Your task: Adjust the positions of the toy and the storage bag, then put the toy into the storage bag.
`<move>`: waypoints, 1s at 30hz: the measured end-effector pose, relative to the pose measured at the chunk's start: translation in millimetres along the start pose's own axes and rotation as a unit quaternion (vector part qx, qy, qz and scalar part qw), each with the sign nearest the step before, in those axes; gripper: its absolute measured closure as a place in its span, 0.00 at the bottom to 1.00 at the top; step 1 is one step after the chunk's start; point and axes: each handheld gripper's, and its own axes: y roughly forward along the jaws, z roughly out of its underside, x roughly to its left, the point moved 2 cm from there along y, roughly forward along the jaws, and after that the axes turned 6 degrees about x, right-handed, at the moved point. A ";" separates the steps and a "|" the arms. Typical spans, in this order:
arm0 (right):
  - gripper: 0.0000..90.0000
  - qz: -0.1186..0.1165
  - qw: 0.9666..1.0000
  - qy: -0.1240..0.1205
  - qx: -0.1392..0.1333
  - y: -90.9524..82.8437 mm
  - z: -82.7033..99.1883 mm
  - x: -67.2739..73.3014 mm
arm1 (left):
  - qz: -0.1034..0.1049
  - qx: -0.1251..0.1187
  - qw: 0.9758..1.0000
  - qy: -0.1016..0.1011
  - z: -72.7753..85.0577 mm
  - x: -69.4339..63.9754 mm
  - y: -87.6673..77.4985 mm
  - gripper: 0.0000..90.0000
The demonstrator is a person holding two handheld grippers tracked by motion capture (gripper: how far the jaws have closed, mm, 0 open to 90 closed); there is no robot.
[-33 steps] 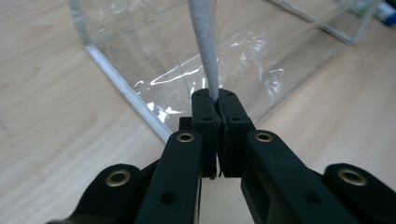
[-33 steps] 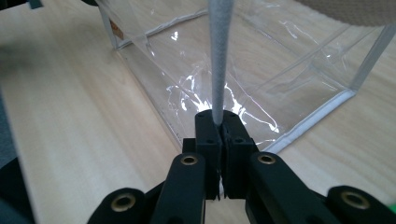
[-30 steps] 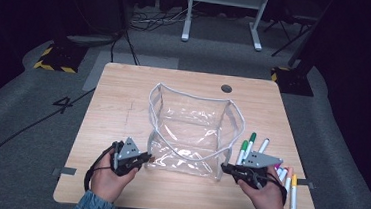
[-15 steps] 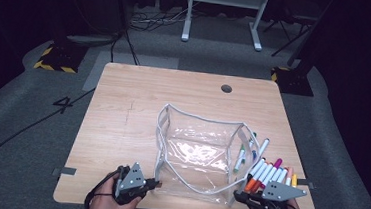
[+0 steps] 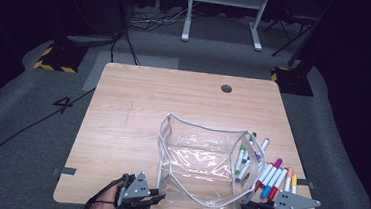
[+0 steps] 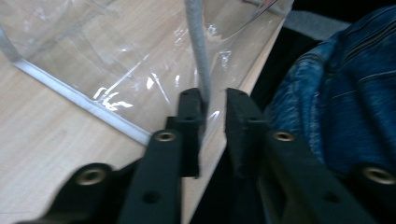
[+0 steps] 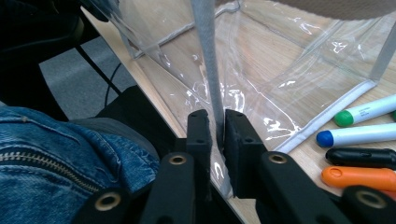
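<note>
The clear plastic zip pouch with grey piping point(image 5: 203, 168) sits at the desk's point(image 5: 123, 109) near edge, slightly overhanging. The left gripper point(image 5: 158, 197) and right gripper point(image 5: 243, 207) each pinch its piped rim, jaws nearly closed, the right's just easing, to stretch the mouth wide. Coloured felt-tip markers point(image 5: 273, 179) crowd the near right corner; the far half lies bare.

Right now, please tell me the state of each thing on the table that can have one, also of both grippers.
Clear pouch: open at the top, at the table's near edge, its grey rim pinched at both near corners.
Markers: capped, lying loose beside the pouch; a few behind its clear wall.
Left gripper: shut on the rim.
Right gripper: rim between the jaws, which have just been opening slightly, pads close on it.
Table: bare wood, one round hole.
</note>
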 end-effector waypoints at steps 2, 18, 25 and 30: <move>0.80 -0.007 1.000 0.001 0.003 -1.5 -0.2 -2.1 | 0.014 0.014 1.000 -0.009 1.4 0.2 -1.1 0.64; 0.56 0.059 0.998 0.027 0.004 -21.1 3.2 -41.9 | -0.087 -0.028 0.995 -0.047 4.2 47.0 -21.1 0.40; 0.53 0.102 0.992 0.068 -0.010 -25.1 11.5 -60.6 | -0.143 -0.033 0.987 -0.063 -1.6 88.4 -4.4 0.38; 0.53 0.134 0.988 0.078 -0.014 -31.2 12.2 -66.7 | -0.175 -0.044 0.980 -0.079 -6.0 111.9 15.0 0.37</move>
